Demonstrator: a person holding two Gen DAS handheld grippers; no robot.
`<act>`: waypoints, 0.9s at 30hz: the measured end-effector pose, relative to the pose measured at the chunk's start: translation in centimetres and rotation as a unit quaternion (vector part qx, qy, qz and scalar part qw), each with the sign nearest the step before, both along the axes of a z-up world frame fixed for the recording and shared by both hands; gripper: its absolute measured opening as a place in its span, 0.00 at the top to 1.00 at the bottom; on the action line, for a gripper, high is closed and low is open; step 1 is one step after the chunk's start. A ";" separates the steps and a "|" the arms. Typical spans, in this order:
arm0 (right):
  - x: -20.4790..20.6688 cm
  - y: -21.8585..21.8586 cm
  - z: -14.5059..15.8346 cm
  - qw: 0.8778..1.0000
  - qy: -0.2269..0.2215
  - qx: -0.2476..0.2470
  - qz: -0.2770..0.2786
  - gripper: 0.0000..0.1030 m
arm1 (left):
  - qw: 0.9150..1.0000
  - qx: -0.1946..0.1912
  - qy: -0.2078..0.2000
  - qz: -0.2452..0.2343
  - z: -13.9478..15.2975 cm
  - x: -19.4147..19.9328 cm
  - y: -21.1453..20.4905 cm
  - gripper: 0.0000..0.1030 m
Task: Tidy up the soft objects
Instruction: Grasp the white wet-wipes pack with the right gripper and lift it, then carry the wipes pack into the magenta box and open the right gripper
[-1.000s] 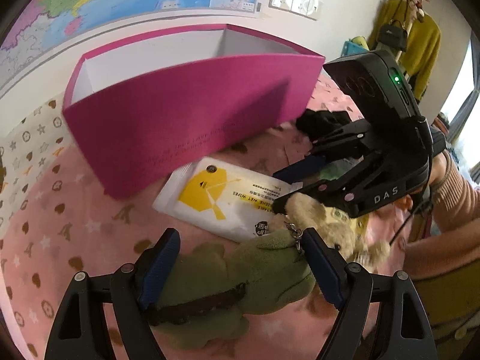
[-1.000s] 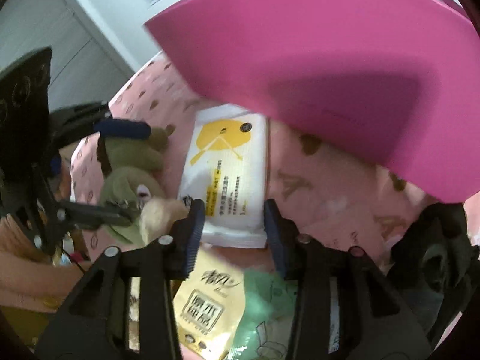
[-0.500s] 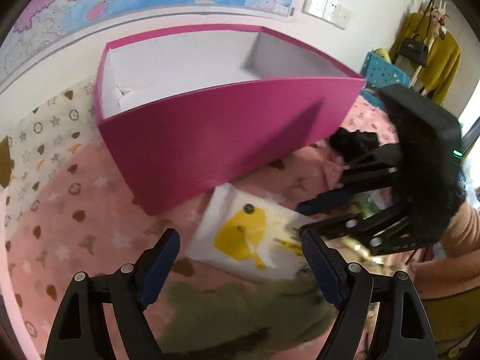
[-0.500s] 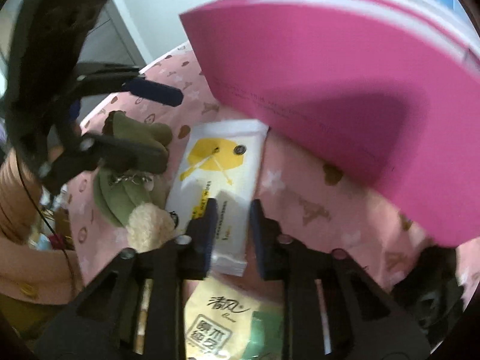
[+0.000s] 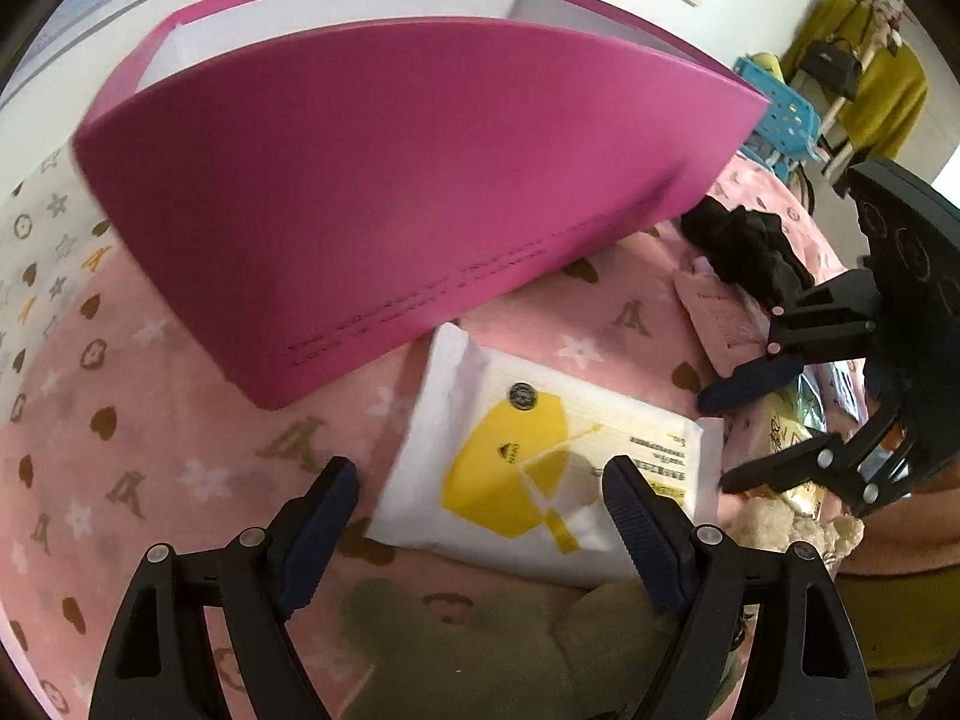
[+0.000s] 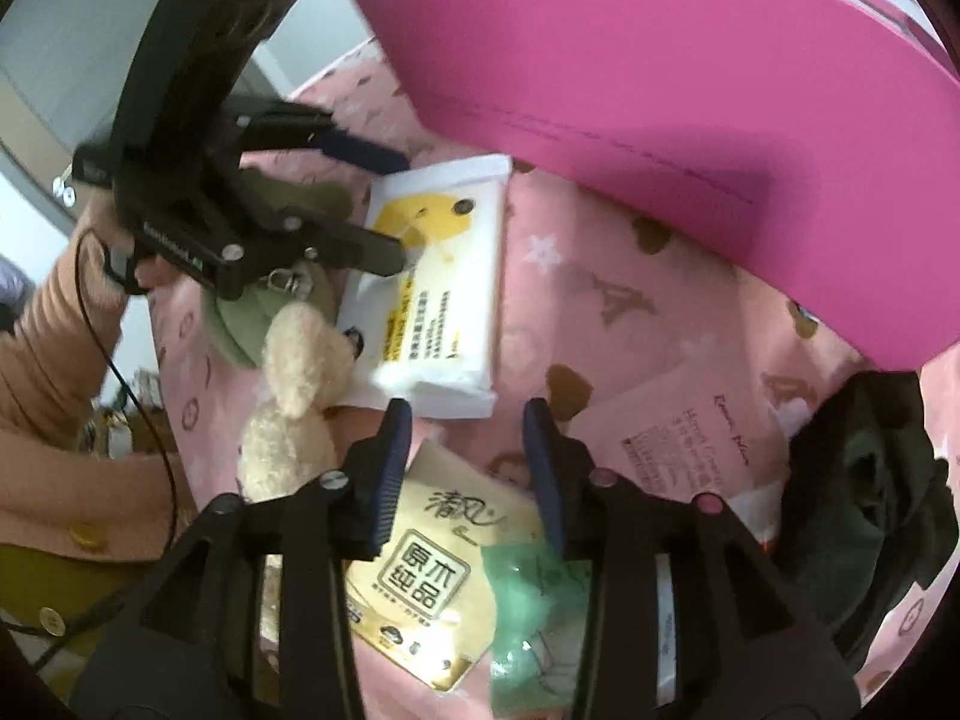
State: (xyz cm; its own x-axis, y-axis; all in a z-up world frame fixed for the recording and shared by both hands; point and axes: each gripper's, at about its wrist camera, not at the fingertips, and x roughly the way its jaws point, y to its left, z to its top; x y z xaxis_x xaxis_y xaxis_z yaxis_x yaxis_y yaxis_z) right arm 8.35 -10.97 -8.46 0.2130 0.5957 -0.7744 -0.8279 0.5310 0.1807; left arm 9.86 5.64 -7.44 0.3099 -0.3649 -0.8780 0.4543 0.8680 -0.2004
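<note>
- Left gripper (image 5: 480, 516) sits low centre in its own view, jaws wide with nothing pinched. A second ago those jaws straddled the green plush (image 5: 480, 654); now the toy lies slumped along the bottom edge, behind the pads, and the wipes pack (image 5: 540, 468) fills the gap instead. Looks like the target switched to me.
- Right gripper (image 6: 468, 456), bottom centre of its view, has just been opening its jaws again after a quick squeeze. They're about half apart and empty, with the wipes pack's near edge just beyond the tips. So nothing is boxed this second.
- Green plush is fuzzy and floppy; the cream plush (image 6: 300, 384) at left of the right view is curly-piled and lumpy.
- Wipes pack is a flat, glossy white pillow with a yellow print, lying mid-frame on the pink fleece blanket (image 5: 180, 450).
- Further up, the pink box (image 5: 390, 180) is stiff, smooth and matte, open-topped with pale inner walls.
</note>
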 end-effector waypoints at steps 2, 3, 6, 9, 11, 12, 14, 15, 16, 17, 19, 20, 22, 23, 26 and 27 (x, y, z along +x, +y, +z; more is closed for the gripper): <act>-0.6 0.9 -0.3 1.000 -0.028 -0.004 0.003 0.67 | 1.000 -0.003 -0.002 -0.008 0.2 -0.4 -0.3 0.22; -0.6 1.1 -0.2 0.999 -0.034 -0.002 -0.001 0.69 | 1.000 -0.002 -0.003 -0.009 0.3 -0.6 -0.5 0.22; 0.2 0.7 -0.1 0.999 -0.025 0.034 -0.023 0.75 | 1.000 -0.016 -0.001 -0.001 0.4 -1.1 0.0 0.22; 0.1 0.0 -0.2 0.998 -0.026 0.058 -0.030 0.78 | 0.999 -0.041 0.002 0.014 0.5 -1.5 0.7 0.22; 0.1 -0.4 0.1 0.996 -0.028 0.076 -0.035 0.80 | 0.998 -0.061 0.001 0.025 0.6 -1.8 1.2 0.22; 0.1 -0.6 0.3 0.995 -0.032 0.081 -0.038 0.86 | 0.997 -0.068 0.001 0.028 0.6 -1.9 1.4 0.22; -0.2 -1.4 1.3 0.994 -0.052 0.087 -0.044 0.87 | 0.995 -0.094 0.000 0.035 0.9 -2.2 2.1 0.22; -0.1 -1.5 1.9 0.993 -0.057 0.092 -0.041 0.87 | 0.994 -0.106 -0.004 0.040 1.1 -2.6 2.4 0.22; -0.4 -2.1 2.3 0.993 -0.060 0.096 -0.043 0.87 | 0.993 -0.112 -0.006 0.041 1.3 -2.7 2.4 0.23; -0.5 -2.1 2.5 0.993 -0.064 0.093 -0.041 0.87 | 0.992 -0.119 -0.012 0.045 1.5 -3.1 2.4 0.23; -0.3 -2.3 2.9 0.992 -0.076 0.094 -0.042 0.87 | 0.990 -0.127 -0.020 0.050 1.8 -3.5 2.5 0.23; -0.2 -2.8 3.3 0.992 -0.078 0.095 -0.041 0.87 | 0.989 -0.133 -0.027 0.054 2.0 -3.8 2.6 0.23; -0.2 -3.0 4.0 0.989 -0.093 0.103 -0.044 0.87 | 0.987 -0.144 -0.034 0.060 2.4 -4.1 3.0 0.24; -0.3 -3.1 4.4 0.988 -0.099 0.108 -0.044 0.88 | 0.985 -0.153 -0.038 0.065 2.7 -4.4 3.4 0.24; -1.1 -2.9 5.8 0.984 -0.127 0.116 -0.041 0.88 | 0.982 -0.166 -0.054 0.078 3.7 -4.7 3.5 0.24; -1.2 -3.0 6.5 0.982 -0.139 0.118 -0.041 0.88 | 0.980 -0.170 -0.062 0.084 4.2 -4.9 3.5 0.24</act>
